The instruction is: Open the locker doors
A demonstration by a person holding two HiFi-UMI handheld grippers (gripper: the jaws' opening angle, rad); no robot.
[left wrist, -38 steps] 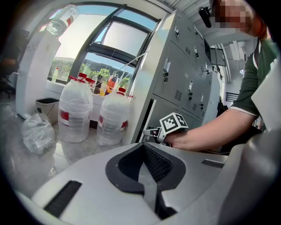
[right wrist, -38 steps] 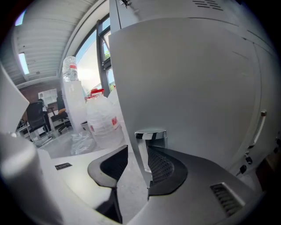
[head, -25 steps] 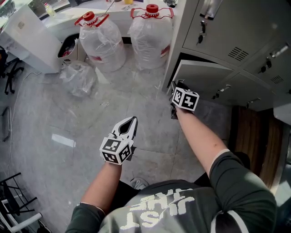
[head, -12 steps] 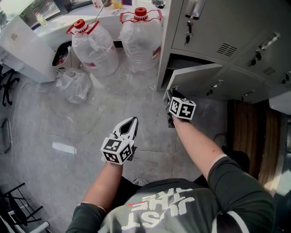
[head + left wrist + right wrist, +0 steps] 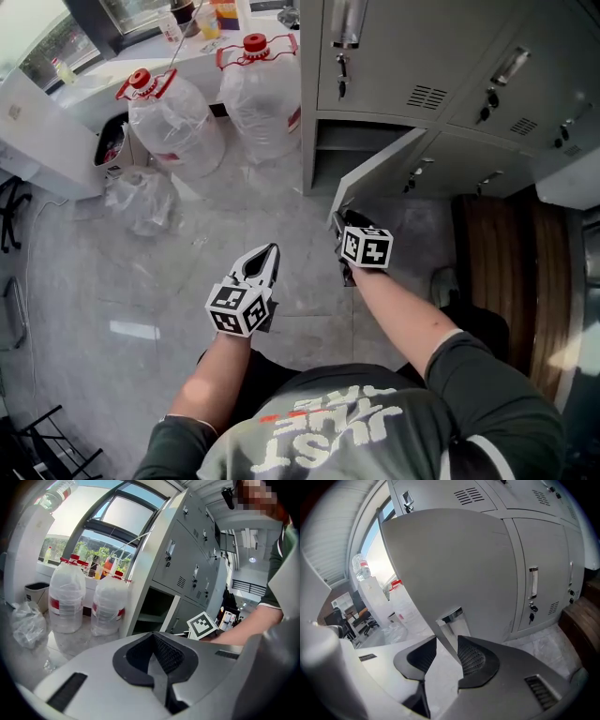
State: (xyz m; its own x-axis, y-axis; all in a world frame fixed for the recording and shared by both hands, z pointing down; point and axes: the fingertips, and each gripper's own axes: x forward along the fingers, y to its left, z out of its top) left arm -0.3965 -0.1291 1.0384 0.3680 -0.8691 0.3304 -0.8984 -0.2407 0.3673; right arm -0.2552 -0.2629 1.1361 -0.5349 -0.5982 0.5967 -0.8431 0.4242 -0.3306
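The grey lockers (image 5: 422, 56) stand at the top right. A low locker door (image 5: 375, 173) is swung out, showing its empty compartment (image 5: 347, 141). My right gripper (image 5: 339, 225) is at the door's free edge. In the right gripper view the door (image 5: 454, 564) fills the frame and its shiny metal handle (image 5: 450, 620) sits between the jaws of the right gripper (image 5: 447, 653). Those jaws are opening, with a gap on the left of the handle. My left gripper (image 5: 270, 251) hangs over the floor, shut and empty, with its pads (image 5: 164, 656) meeting.
Two big water jugs (image 5: 173, 117) with red caps stand left of the lockers, with a crumpled plastic bag (image 5: 141, 197) in front of them. A white box (image 5: 37, 131) is at the far left. Other locker doors (image 5: 534, 573) are closed. A brown wooden step (image 5: 506, 262) lies on the right.
The locker door has swung further out, drawn by the right gripper toward me and to the left. The left gripper has hardly moved.
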